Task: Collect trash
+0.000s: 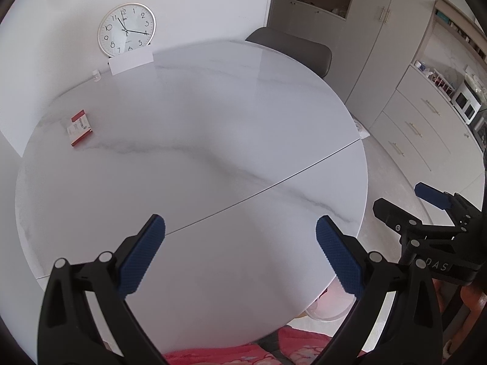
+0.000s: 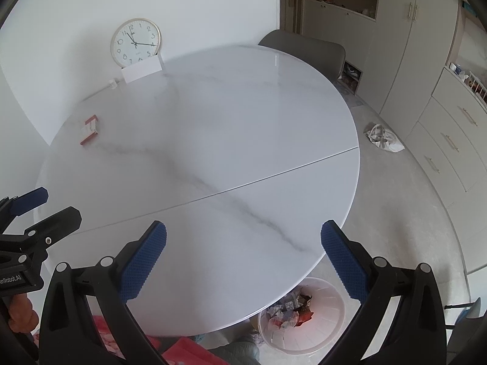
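Both grippers hang with their blue-padded fingers spread wide and nothing between them: the left gripper (image 1: pixel 240 254) sits over the near part of the round marble table (image 1: pixel 197 140), and the right gripper (image 2: pixel 243 258) hovers over the near right edge of that same table (image 2: pixel 213 127). Each shows at the side of the other's view, the right gripper (image 1: pixel 426 210) off the table's right edge and the left gripper (image 2: pixel 33 213) at its left edge, both seen from the side with fingers apart. A small red and white box (image 1: pixel 79 127) lies flat near the far left edge of the table, well apart from both grippers; the right wrist view shows the same box (image 2: pixel 89 130) alone on that side. At the far edge a white card (image 1: pixel 131 62) stands upright in front of a round wall clock (image 1: pixel 126 29) that rests on the table against the wall, with a tiny clear object (image 1: pixel 96 76) just beside the card on the left. A straight seam (image 2: pixel 243 184) crosses the tabletop from left to right. On the floor under the near right edge stands a white waste bin (image 2: pixel 304 319) holding crumpled paper and wrappers (image 2: pixel 289 307). A grey chair (image 2: pixel 304 50) is tucked in at the far right edge, and a pale cloth bag (image 2: pixel 385 138) lies on the floor near the beige cabinets (image 2: pixel 426 60).
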Motion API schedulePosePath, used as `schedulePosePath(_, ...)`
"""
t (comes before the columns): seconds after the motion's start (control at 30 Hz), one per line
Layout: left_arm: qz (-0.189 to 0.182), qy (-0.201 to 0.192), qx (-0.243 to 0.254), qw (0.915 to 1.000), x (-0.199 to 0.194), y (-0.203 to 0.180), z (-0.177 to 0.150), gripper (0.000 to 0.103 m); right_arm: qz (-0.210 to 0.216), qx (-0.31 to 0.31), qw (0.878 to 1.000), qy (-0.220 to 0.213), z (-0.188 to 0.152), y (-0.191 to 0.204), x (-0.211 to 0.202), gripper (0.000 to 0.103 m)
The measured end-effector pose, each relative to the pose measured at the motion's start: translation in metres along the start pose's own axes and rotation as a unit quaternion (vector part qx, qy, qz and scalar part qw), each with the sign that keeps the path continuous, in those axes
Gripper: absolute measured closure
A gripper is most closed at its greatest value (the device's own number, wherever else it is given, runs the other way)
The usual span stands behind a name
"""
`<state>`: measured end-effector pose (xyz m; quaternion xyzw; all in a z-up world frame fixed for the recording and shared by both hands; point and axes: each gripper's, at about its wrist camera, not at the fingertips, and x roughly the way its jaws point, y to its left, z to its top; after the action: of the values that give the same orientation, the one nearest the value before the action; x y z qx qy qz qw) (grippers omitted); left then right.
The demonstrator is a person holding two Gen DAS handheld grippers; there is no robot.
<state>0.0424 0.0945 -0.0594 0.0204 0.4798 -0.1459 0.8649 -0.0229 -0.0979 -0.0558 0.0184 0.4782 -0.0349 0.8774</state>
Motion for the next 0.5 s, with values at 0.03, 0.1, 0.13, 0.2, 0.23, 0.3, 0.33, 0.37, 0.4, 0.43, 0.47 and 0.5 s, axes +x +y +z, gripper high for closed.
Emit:
schedulePosePath(0.03,-0.001,0.0,0.001,1.0,0.0002,0.0004,0.0006,0.008,-0.001,0.001,1.0,0.0,0.0,0.0,-0.0002,0.002)
schedulePosePath(0.1,-0.001,-0.002,0.002,1.0,-0.0004,0.0003,0.0008,0.008,-0.003,0.002,1.0,0.0,-0.0006,-0.0011,-0.0007,0.002)
schedulePosePath(0.13,0.0,-0.003,0.004,1.0,-0.0008,-0.0002,0.0006,0.008,-0.003,0.003,1.0,0.0,-0.0006,-0.0013,-0.0009,0.002)
schedulePosePath(0.2,0.001,-0.004,0.005,1.0,-0.0018,-0.0014,0.0001,0.008,-0.004,0.004,1.0,0.0,-0.0003,-0.0015,-0.001,0.002)
schedulePosePath(0.23,0.001,-0.003,0.006,1.0,-0.0021,-0.0019,0.0,0.008,-0.004,0.004,1.0,-0.001,-0.0003,-0.0015,-0.0011,0.002)
schedulePosePath(0.3,0.001,-0.004,0.008,1.0,-0.003,-0.0034,-0.0011,0.008,-0.004,0.004,1.0,-0.001,-0.0003,-0.002,-0.0014,0.002)
schedulePosePath(0.33,0.002,-0.004,0.008,1.0,-0.0031,-0.0037,-0.001,0.008,-0.004,0.004,1.0,-0.001,-0.0003,-0.0022,-0.0014,0.002)
schedulePosePath(0.37,0.002,-0.004,0.008,1.0,-0.0033,-0.0037,-0.001,0.008,-0.003,0.003,1.0,-0.001,-0.0003,-0.0024,-0.0013,0.002)
schedulePosePath(0.4,0.002,-0.005,0.008,1.0,-0.0036,-0.0042,-0.0014,0.008,-0.004,0.004,1.0,-0.001,-0.0005,-0.0023,-0.0013,0.002)
schedulePosePath(0.43,0.002,-0.004,0.008,1.0,-0.0041,-0.0053,-0.0024,0.008,-0.004,0.004,1.0,0.0,-0.0005,-0.0023,-0.0013,0.002)
schedulePosePath(0.47,0.002,-0.004,0.009,0.9999,-0.004,-0.0056,-0.0025,0.008,-0.004,0.004,1.0,0.0,-0.0004,-0.0025,-0.0011,0.002)
schedulePosePath(0.5,0.003,-0.004,0.009,0.9999,-0.004,-0.0057,-0.0025,0.008,-0.004,0.004,1.0,0.0,-0.0008,-0.003,-0.0012,0.002)
